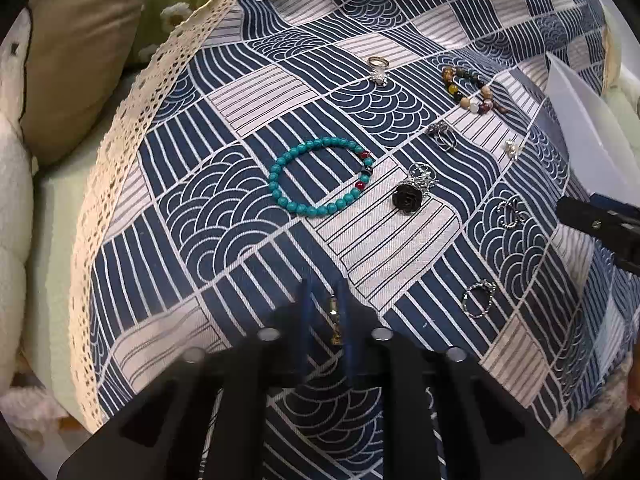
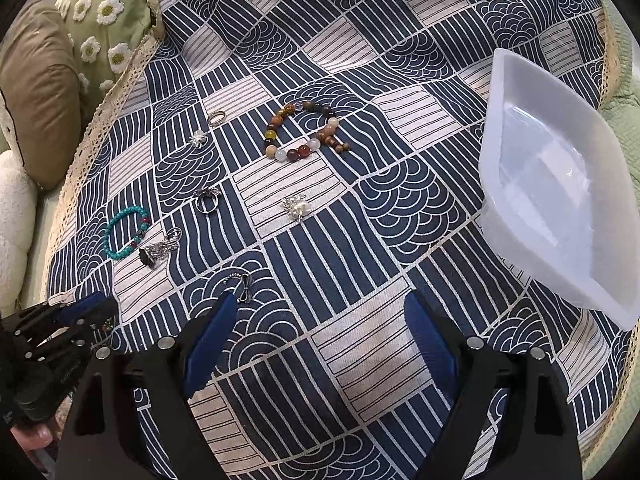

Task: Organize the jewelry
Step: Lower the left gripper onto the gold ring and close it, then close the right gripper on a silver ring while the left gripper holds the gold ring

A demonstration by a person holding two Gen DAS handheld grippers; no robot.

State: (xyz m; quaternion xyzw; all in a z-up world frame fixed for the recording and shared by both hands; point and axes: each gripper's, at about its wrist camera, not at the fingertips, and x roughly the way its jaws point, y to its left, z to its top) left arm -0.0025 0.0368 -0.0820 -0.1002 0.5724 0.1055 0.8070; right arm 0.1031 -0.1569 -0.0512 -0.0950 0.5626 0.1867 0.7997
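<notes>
My left gripper point(image 1: 325, 312) is shut on a small gold-toned jewelry piece point(image 1: 335, 320), held above the patterned cloth point(image 1: 240, 208). It also shows at the lower left of the right wrist view point(image 2: 86, 310). My right gripper point(image 2: 320, 320) is open and empty above the cloth. A turquoise bead bracelet point(image 1: 280, 176) lies ahead of the left gripper. A multicolor bead bracelet point(image 2: 272, 136), a black rose piece point(image 1: 404, 198), a pearl brooch point(image 2: 296, 208) and several silver rings point(image 1: 478, 298) lie scattered on the cloth. A white translucent tray point(image 2: 556, 184) stands at the right.
Tan pillow point(image 1: 76, 48) and a green daisy-print cushion point(image 2: 104, 12) lie at the left beyond the cloth's lace edge point(image 1: 128, 136). A white plush item point(image 1: 12, 200) sits at the far left. A green quilted surface point(image 2: 624, 128) shows at the right edge.
</notes>
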